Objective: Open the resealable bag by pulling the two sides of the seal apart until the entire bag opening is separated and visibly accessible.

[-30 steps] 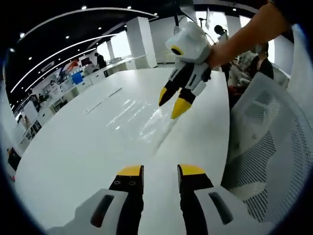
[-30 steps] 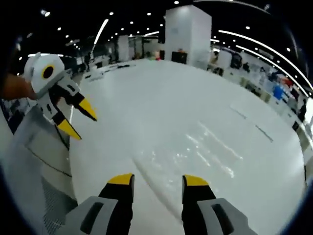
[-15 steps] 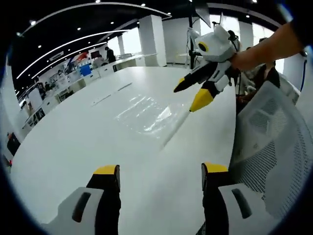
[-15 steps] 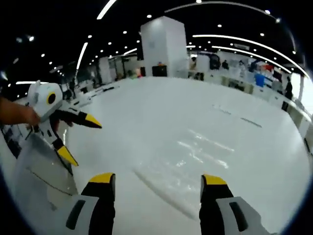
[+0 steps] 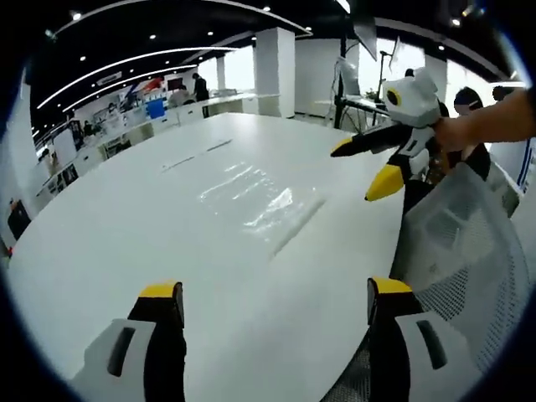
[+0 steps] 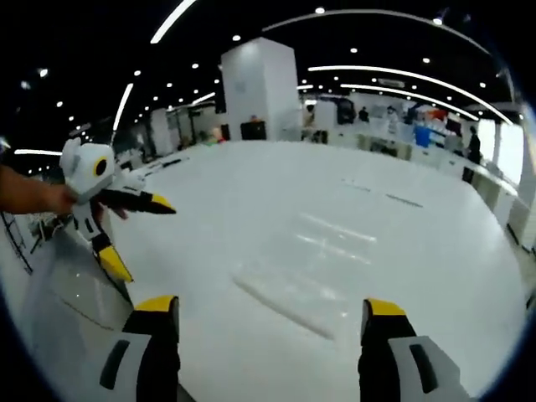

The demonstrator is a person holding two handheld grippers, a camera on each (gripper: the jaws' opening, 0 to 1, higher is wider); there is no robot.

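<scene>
A clear resealable bag [image 5: 258, 199] lies flat on the white table [image 5: 117, 226], its seal strip [image 5: 295, 227] on the side nearer the table edge. In the left gripper view my left gripper [image 5: 275, 290] is open wide, short of the bag and holding nothing. My right gripper [image 5: 362, 165] comes in from the right, open, hanging above the table edge beside the bag. In the right gripper view the bag [image 6: 331, 251] lies ahead of my open right gripper [image 6: 270, 305]. The left gripper [image 6: 141, 237] hangs open at the left, held by a hand.
A white mesh chair [image 5: 465, 243] stands at the table edge under the right gripper, and is also seen as a chair back [image 6: 63, 301]. A white pillar [image 6: 260, 88] and rows of desks stand far behind. Two thin dark strips [image 5: 191, 155] lie farther along the table.
Both grippers have opened wider and drawn back from the bag. The right gripper has moved off from above the bag towards the table edge. The bag lies where it was.
</scene>
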